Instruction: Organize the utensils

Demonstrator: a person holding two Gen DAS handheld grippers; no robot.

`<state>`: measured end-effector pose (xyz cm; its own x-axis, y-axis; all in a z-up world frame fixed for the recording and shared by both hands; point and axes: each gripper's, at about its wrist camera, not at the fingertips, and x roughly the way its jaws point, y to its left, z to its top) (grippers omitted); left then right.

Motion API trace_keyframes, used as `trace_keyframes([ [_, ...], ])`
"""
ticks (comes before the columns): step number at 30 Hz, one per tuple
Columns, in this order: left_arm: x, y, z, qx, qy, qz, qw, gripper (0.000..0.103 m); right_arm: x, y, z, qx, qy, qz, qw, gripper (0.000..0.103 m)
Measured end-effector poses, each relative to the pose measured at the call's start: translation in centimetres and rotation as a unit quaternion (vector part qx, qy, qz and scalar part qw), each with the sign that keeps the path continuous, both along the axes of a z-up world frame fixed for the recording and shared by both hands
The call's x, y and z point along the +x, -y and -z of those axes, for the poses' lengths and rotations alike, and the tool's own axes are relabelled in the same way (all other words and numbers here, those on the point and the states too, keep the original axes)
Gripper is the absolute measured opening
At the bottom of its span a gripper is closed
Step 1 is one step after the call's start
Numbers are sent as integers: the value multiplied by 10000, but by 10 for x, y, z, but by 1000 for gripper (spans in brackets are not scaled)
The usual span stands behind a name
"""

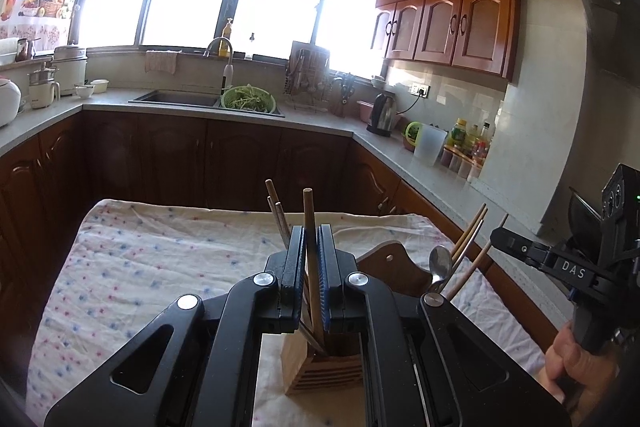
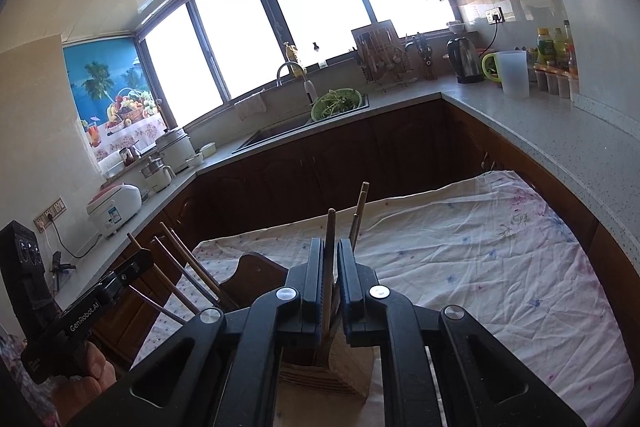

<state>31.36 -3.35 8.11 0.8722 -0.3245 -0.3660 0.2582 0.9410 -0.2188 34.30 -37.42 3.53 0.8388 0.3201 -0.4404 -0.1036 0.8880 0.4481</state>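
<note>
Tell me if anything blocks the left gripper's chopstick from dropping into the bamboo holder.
Nothing visible blocks it. The chopstick in the left gripper already has its lower end inside the bamboo holder. The other chopsticks standing there lean off to the left, beside its path rather than under it.

left gripper (image 1: 311, 259): jaws nearly shut, bottom centre | right gripper (image 2: 330, 267): jaws nearly shut, bottom centre
</note>
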Motion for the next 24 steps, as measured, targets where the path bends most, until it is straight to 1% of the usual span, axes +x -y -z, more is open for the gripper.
trace_keyframes([
  [2, -1, 0, -1, 4, -20, -2, 10000, 6, -1, 2, 0, 51, 4, 12, 10000, 16],
  [3, -2, 0, -2, -2, -19, -5, 10000, 8, -3, 4, 0, 71, 9, 24, 10000, 28],
  [4, -4, -1, -3, -13, -22, -17, 10000, 13, -5, 7, 0, 103, 46, 24, 9999, 47],
  [6, -12, -3, -6, -116, 29, 13, 9999, 21, -12, 9, -4, 138, 153, 67, 9998, 68],
  [7, -18, -4, -7, -137, 78, -35, 9999, 39, -16, 10, -7, 140, 201, 100, 9997, 75],
  [8, -24, -5, -9, -136, 150, -130, 9997, 62, -20, 12, -8, 142, 245, 120, 9995, 77],
  [9, -32, -7, -10, -162, 251, -225, 9993, 69, -24, 12, -10, 146, 281, 128, 9994, 81],
  [10, -39, -10, -11, -212, 345, -259, 9988, 72, -28, 13, -11, 148, 303, 134, 9993, 87],
  [14, -56, -18, -12, -274, 335, -306, 9986, 76, -42, 14, -10, 136, 350, 133, 9992, 94],
  [15, -61, -20, -11, -300, 333, -322, 9985, 77, -45, 14, -9, 166, 363, 131, 9991, 98],
  [16, -65, -23, -10, -313, 319, -352, 9984, 80, -49, 15, -8, 192, 370, 136, 9990, 100],
  [18, -74, -29, -9, -334, 291, -406, 9982, 84, -56, 14, -6, 212, 363, 116, 9990, 101],
  [20, -83, -34, -6, -344, 264, -483, 9979, 91, -63, 12, -2, 230, 317, 75, 9992, 101],
  [24, -103, -40, 3, -315, 158, -541, 9979, 94, -82, 7, 3, 272, 276, 30, 9992, 101],
])
